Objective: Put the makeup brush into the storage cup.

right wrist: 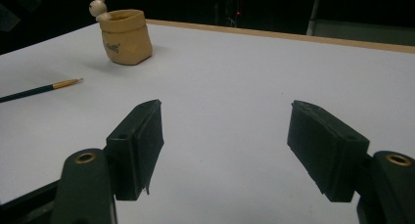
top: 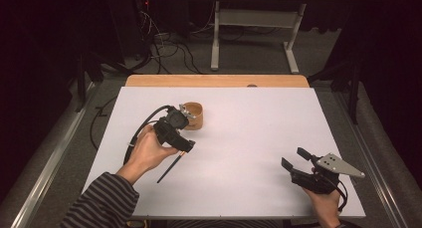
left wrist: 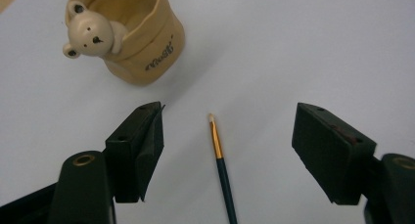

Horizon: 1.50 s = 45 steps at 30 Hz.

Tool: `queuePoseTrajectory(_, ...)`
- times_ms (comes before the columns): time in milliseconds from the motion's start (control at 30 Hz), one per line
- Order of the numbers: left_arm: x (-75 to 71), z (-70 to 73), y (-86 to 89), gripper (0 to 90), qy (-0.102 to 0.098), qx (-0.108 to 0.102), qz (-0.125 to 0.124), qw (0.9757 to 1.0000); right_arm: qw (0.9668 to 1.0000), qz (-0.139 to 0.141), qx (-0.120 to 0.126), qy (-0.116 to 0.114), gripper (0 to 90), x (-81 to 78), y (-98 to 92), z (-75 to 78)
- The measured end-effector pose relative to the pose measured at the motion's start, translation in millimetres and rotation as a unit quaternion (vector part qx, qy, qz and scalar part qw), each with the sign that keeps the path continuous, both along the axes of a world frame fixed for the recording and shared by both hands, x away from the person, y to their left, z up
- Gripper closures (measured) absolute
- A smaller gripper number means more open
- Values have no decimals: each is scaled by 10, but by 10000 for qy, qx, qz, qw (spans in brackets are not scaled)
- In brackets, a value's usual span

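Left hand-held gripper (left wrist: 227,136): jaws spread wide, nothing pinched; the person's left hand holds it over the left half of the surface, tipped down toward the white sheet.
Between its jaws: in the left gripper view the paintbrush (left wrist: 221,160) lies on the sheet in the gap, touching neither pad.
Paintbrush: dark green handle, gold ferrule, pale tip; flat on the surface, left of centre, nearer the person's edge than the cup, its tip pointing toward the cup.
Cup (left wrist: 139,35): tan pot with a small bear figure at its rim and dark lettering on its side, upright, just beyond the left hand-held gripper, toward the far edge; apart from the brush tip.
Right hand-held gripper (right wrist: 225,150): jaws spread, nothing in them; held near the right corner on the person's side, well apart from brush and cup.
Surface (top: 259,138): white sheet on a wooden top, whose wood shows along the far edge.
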<state>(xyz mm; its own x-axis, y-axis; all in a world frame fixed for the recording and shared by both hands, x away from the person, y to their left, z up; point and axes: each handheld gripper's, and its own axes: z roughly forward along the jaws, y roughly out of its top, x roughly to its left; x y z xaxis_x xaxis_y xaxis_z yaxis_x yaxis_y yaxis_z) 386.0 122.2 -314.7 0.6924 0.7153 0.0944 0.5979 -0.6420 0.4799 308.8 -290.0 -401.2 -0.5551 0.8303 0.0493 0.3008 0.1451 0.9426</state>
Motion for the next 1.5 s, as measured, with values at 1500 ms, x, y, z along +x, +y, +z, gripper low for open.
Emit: queuePoseTrajectory(1500,224,-693,-2,401,1252,642,308,9896,9998,65,-56,173,335,3,10,11)
